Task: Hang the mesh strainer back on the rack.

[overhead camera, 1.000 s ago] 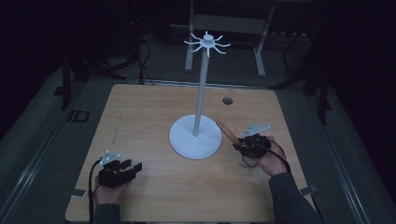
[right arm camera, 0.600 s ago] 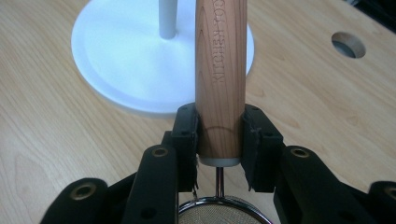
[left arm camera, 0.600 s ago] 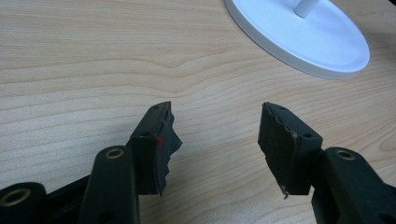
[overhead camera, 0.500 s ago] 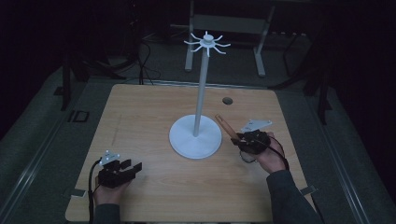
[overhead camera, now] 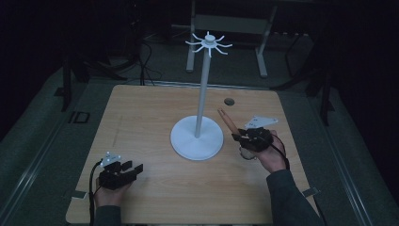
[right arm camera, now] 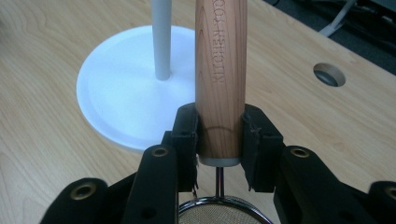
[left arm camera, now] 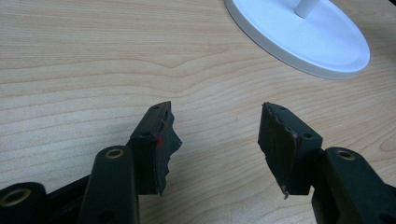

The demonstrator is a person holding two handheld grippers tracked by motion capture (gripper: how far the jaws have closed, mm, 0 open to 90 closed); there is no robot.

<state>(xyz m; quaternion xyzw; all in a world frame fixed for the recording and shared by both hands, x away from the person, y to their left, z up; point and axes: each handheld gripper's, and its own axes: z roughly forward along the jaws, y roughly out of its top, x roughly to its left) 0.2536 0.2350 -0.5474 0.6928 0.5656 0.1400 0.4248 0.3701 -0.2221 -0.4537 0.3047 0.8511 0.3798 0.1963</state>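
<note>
I am looking down on a pale wooden table (overhead camera: pixel 155 188) that takes up the middle and lower part of the high view, with dark floor around it. At the centre of the table stands a white metal stand with a round flat base (overhead camera: pixel 196 139), a thin upright pole and a ring of short hooks at its top, which reaches the upper middle of the frame. At lower left, my left gripper (overhead camera: pixel 123 170) lies low over the table in a hand, well apart from the stand; in the left gripper view its two black jaws stand wide apart with only bare wood between them, and the stand's base (left arm camera: pixel 299 32) sits at the upper right of that frame. At right of centre in the high view, just beside the base, my right gripper (overhead camera: pixel 244 138) is clamped on a small strainer with a light wooden handle (overhead camera: pixel 228 121), and the handle points up and left toward the pole. In the right gripper view the pads (right arm camera: pixel 187 135) press on both sides of the handle (right arm camera: pixel 220 70) near its lower end, and lettering runs along the wood. Below the jaws, at the bottom edge, I see the strainer's thin metal neck and the rim of its wire mesh bowl (right arm camera: pixel 219 214). A small round hole in the tabletop (right arm camera: pixel 329 74) shows at the upper right.
</note>
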